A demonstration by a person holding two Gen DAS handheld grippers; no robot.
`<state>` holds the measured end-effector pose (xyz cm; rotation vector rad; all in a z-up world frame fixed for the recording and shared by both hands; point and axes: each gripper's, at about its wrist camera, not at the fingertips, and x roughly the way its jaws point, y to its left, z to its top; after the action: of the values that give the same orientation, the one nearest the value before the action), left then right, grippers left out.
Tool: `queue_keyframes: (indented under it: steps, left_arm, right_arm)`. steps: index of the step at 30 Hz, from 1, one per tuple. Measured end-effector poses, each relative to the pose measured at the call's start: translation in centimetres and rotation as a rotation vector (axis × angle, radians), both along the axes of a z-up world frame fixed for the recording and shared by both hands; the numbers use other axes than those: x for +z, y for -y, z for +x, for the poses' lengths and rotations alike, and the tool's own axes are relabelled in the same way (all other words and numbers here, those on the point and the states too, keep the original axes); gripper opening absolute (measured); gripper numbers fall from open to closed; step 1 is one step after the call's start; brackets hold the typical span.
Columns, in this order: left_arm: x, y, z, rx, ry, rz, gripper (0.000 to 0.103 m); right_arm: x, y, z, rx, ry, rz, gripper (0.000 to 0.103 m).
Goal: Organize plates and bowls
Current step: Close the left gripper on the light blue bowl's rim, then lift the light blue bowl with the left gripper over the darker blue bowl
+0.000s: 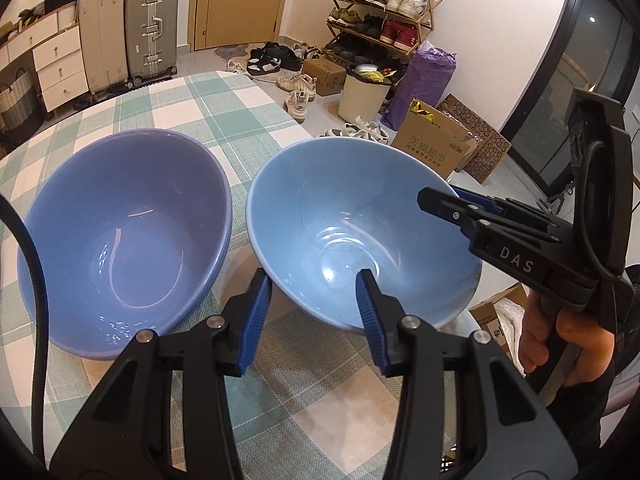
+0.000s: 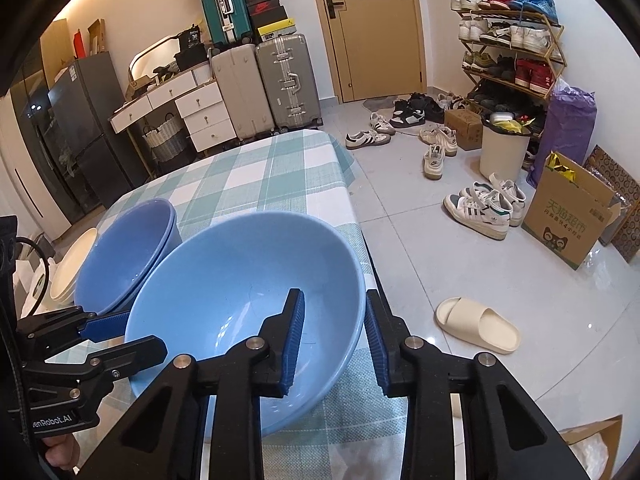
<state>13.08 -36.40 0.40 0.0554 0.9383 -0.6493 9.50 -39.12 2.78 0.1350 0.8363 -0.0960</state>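
At the lower centre of both views the jaws stand parted; the left gripper (image 1: 316,300) straddles the near rim of the glossy light-blue ceramic bowl (image 1: 352,216), gripping nothing; the right gripper (image 2: 334,336) straddles that bowl's right rim (image 2: 240,280), unclosed (its wall between the pads). Cream plates (image 2: 70,272) are half hidden at left. A darker periwinkle bowl (image 1: 124,216) sits just beside, on the checked tablecloth (image 1: 224,104).
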Motion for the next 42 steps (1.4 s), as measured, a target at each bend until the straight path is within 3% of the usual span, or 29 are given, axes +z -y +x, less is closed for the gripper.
queue_keyframes:
  steps: [23, 42]
  left_arm:
    - [4.2, -1.4, -1.9, 0.003, 0.098, -0.049, 0.041]
    - [9.7, -7.8, -2.7, 0.151, 0.210, -0.106, 0.041]
  right_arm:
    - [5.6, -1.5, -1.9, 0.005, 0.113, -0.048, 0.032]
    - [9.2, -7.0, 0.9, 0.121, 0.157, -0.060, 0.032]
